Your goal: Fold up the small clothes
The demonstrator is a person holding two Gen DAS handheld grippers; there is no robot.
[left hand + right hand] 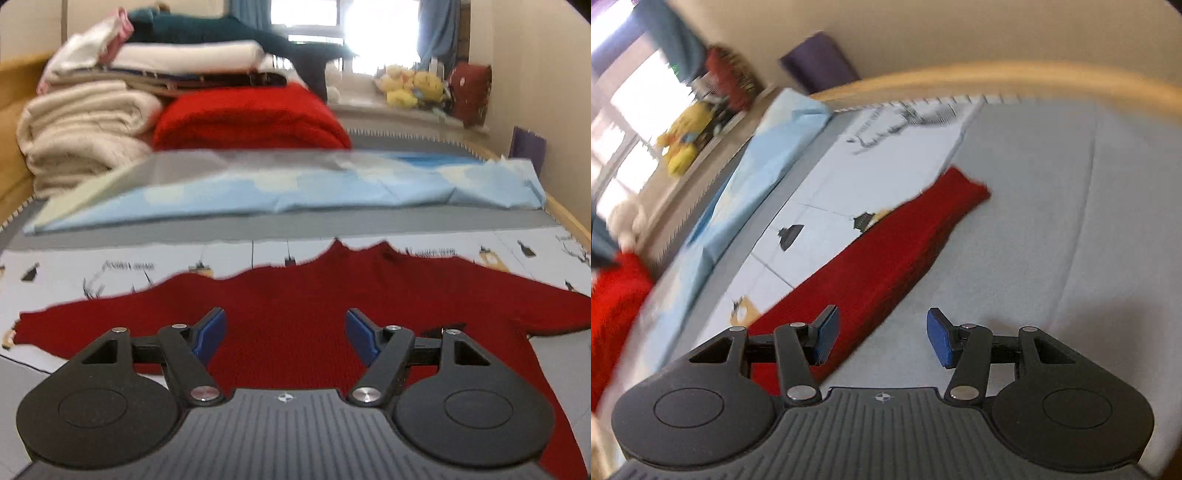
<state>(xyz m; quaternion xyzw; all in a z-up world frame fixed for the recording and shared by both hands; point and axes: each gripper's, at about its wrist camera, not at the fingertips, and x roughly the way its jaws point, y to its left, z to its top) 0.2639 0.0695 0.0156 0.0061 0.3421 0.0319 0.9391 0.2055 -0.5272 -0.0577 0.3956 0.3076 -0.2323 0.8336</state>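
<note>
Over bed | red sweater [332,314] flat | left gripper [286,334], right gripper [882,338] agape, empty

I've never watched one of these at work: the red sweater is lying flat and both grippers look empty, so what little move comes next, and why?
Probably the right gripper should drop onto the outstretched sleeve and pinch it, ready to fold it in across the body. The red sweater lies spread flat, sleeves out, and both the right and the left gripper are open and empty.
</note>
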